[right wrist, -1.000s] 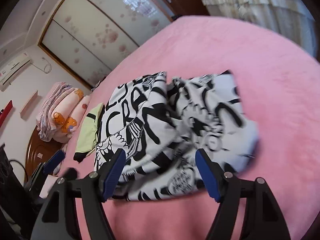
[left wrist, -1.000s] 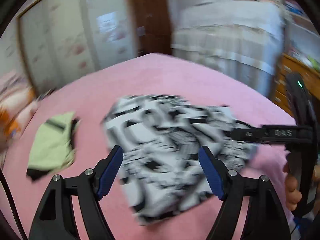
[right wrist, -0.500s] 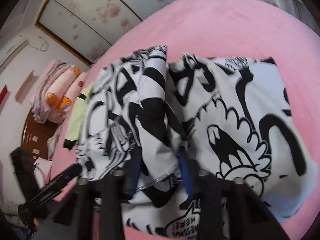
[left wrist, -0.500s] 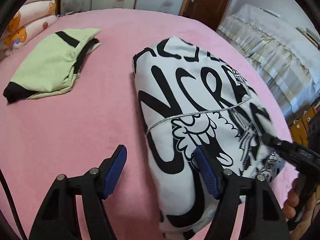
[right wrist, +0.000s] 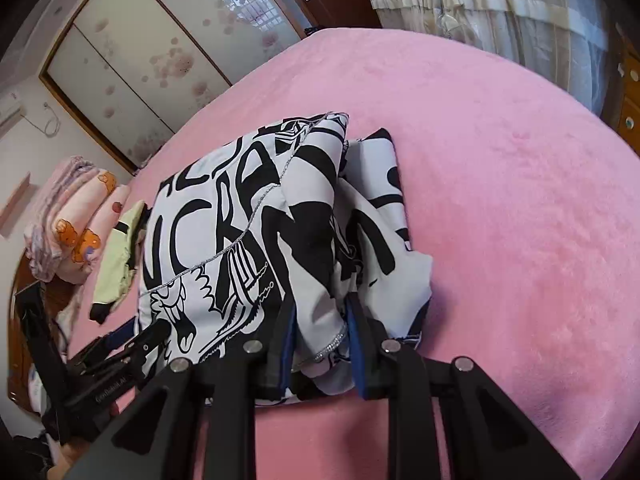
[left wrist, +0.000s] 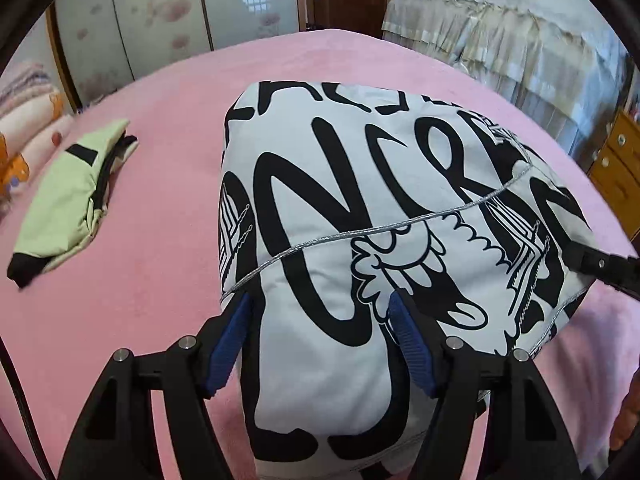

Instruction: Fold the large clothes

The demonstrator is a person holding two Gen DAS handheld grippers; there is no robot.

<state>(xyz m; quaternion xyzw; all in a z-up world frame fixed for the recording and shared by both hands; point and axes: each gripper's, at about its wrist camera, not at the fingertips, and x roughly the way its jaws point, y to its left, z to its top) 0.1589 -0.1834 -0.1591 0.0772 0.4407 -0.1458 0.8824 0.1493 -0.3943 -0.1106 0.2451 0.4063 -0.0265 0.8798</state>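
A large white garment with black graffiti lettering (left wrist: pixel 360 208) lies folded in layers on the pink bed; it also shows in the right wrist view (right wrist: pixel 256 220). My left gripper (left wrist: pixel 320 320) straddles the garment's near left edge, with cloth bulging between its blue pads, which stand fairly wide. My right gripper (right wrist: pixel 320 320) is closed on a bunched fold at the garment's near right corner. The right gripper's fingertip shows at the right edge of the left wrist view (left wrist: pixel 600 264). The left gripper shows at lower left of the right wrist view (right wrist: pixel 128 348).
A folded light-green garment (left wrist: pixel 68 204) lies left of the printed one. Folded pink blankets (right wrist: pixel 68 220) are stacked at the far left. The pink bed (right wrist: pixel 500 200) extends to the right. A covered bed (left wrist: pixel 512 32), wooden drawers (left wrist: pixel 616 168) and wardrobe doors (left wrist: pixel 180 20) surround it.
My right gripper has closed on the garment's fold. My left gripper has moved forward onto the near left edge, and its pads have come closer together around the cloth.
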